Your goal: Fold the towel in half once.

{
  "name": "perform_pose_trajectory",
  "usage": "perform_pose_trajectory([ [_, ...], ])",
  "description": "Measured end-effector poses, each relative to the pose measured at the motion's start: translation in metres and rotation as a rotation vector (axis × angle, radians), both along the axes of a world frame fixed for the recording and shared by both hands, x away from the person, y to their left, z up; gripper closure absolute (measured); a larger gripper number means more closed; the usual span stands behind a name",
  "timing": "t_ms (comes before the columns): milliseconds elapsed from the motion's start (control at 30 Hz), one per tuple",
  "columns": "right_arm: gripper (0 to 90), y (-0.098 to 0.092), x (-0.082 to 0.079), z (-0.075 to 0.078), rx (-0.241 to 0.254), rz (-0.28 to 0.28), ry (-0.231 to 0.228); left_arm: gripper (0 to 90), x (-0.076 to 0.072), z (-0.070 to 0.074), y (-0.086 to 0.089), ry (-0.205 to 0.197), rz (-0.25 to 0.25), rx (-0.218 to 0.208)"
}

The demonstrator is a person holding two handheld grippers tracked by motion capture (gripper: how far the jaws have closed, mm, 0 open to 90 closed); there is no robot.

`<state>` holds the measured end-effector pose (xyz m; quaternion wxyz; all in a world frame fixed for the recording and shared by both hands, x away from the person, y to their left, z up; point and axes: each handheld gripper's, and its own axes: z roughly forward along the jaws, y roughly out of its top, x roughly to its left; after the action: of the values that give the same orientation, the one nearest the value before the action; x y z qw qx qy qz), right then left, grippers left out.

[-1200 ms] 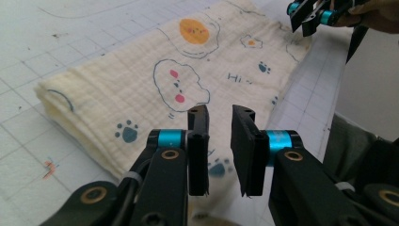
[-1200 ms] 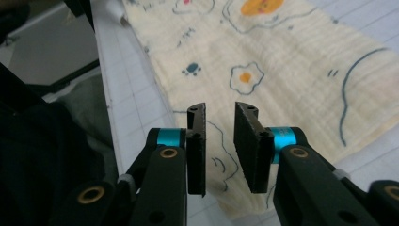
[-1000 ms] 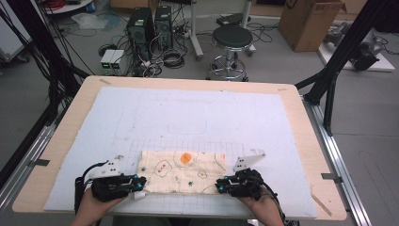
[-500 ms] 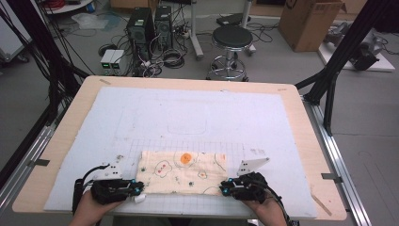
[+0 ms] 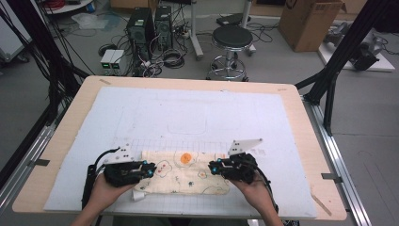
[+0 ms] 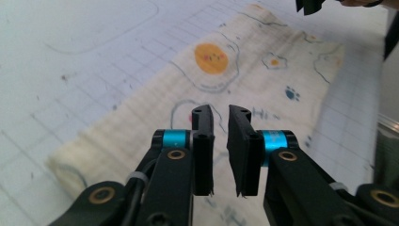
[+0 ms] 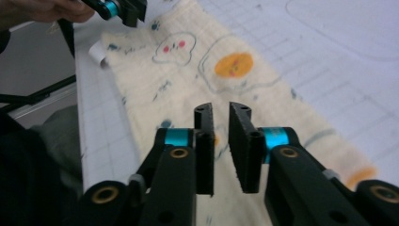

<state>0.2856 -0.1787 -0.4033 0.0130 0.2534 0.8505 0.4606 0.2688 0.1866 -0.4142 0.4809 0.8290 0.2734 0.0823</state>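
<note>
Left hand-held gripper [image 5: 151, 168] first: nearly closed, a slim slit between the black jaws and nothing in it, poised over the left end of the cream printed cloth [image 5: 188, 178] and pointing toward its middle. Right hand-held gripper [image 5: 211, 167] likewise narrow, jaws just closing down to a thin gap with nothing between them, set over the cloth's right end and facing the other one. From each gripper view, jaws clear above the fabric rather than pinching it (contact with the cloth not possible to tell from the high view). Spread flat between the two, the cloth, with an orange egg print [image 5: 186, 158] near its far edge and a small white tag [image 5: 136, 195] at its near left corner. Under it, a white gridded mat [image 5: 188, 113] covering most of the wooden tabletop [image 5: 61, 141]. Beyond the far edge, on the floor, a round black stool [image 5: 230, 37].
</note>
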Motion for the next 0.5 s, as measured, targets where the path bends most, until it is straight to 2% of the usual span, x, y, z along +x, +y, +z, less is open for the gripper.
perform_pose_trajectory([
  [67,88.3,0.009,0.010,0.001,0.011,0.005,0.001,85.5,0.010,0.000,-0.007,0.010,0.003,-0.014],
  [200,89.2,0.030,0.030,-0.003,0.008,0.006,0.005,87.7,0.027,-0.003,-0.021,0.011,0.029,-0.005],
  [267,89.2,0.041,0.039,-0.008,-0.041,0.005,0.006,87.7,0.035,-0.006,-0.027,0.015,0.039,0.025],
  [333,89.1,0.048,0.048,-0.014,-0.059,-0.001,0.019,87.7,0.041,-0.010,-0.032,0.019,0.042,0.066],
  [433,89.2,0.054,0.056,-0.022,-0.076,-0.024,0.033,88.2,0.048,-0.017,-0.037,0.026,0.059,0.105],
  [500,89.2,0.057,0.059,-0.027,-0.108,-0.039,0.037,88.5,0.051,-0.020,-0.038,0.043,0.071,0.125],
])
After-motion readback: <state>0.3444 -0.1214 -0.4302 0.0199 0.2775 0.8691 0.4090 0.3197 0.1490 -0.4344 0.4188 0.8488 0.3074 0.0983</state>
